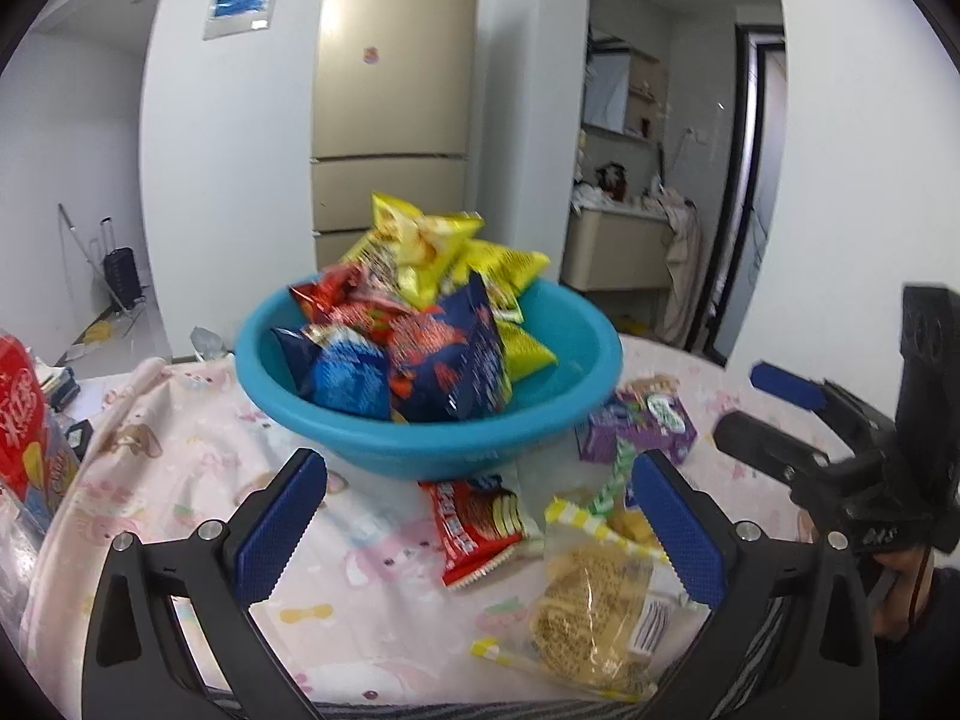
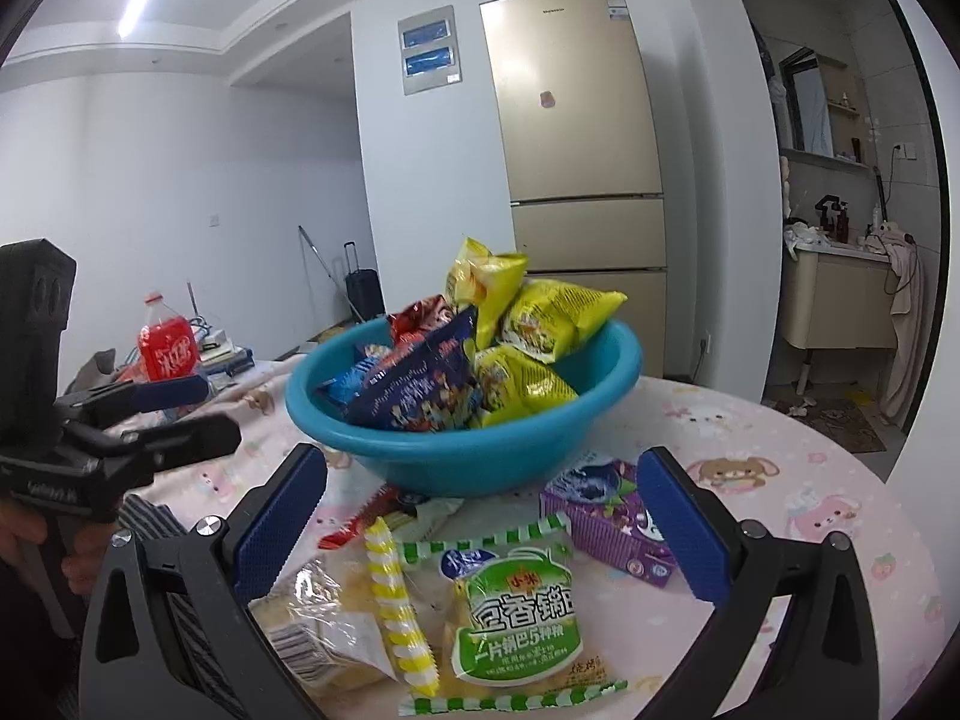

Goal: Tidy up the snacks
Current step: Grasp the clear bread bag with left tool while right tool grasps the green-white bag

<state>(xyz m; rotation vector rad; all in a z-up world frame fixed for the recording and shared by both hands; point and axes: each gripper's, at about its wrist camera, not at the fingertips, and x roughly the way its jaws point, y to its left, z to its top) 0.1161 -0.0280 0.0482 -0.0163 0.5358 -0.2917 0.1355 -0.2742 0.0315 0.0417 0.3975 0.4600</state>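
A blue basin (image 1: 432, 450) (image 2: 456, 456) holds several yellow, red and dark blue snack bags. In front of it on the pink cloth lie a red packet (image 1: 480, 531), a yellow-striped clear packet (image 1: 594, 606) (image 2: 336, 630), a green-striped packet (image 2: 510, 600) and a purple box (image 1: 636, 426) (image 2: 612, 525). My left gripper (image 1: 480, 528) is open and empty above the red packet. My right gripper (image 2: 483, 525) is open and empty above the green-striped packet. Each gripper shows in the other's view, the right (image 1: 798, 420), the left (image 2: 174, 414).
A red drink bottle (image 1: 18, 420) (image 2: 168, 348) and some clutter stand at the table's left. The round table edge (image 2: 870, 468) curves at the right. A fridge (image 1: 390, 90) stands behind the table.
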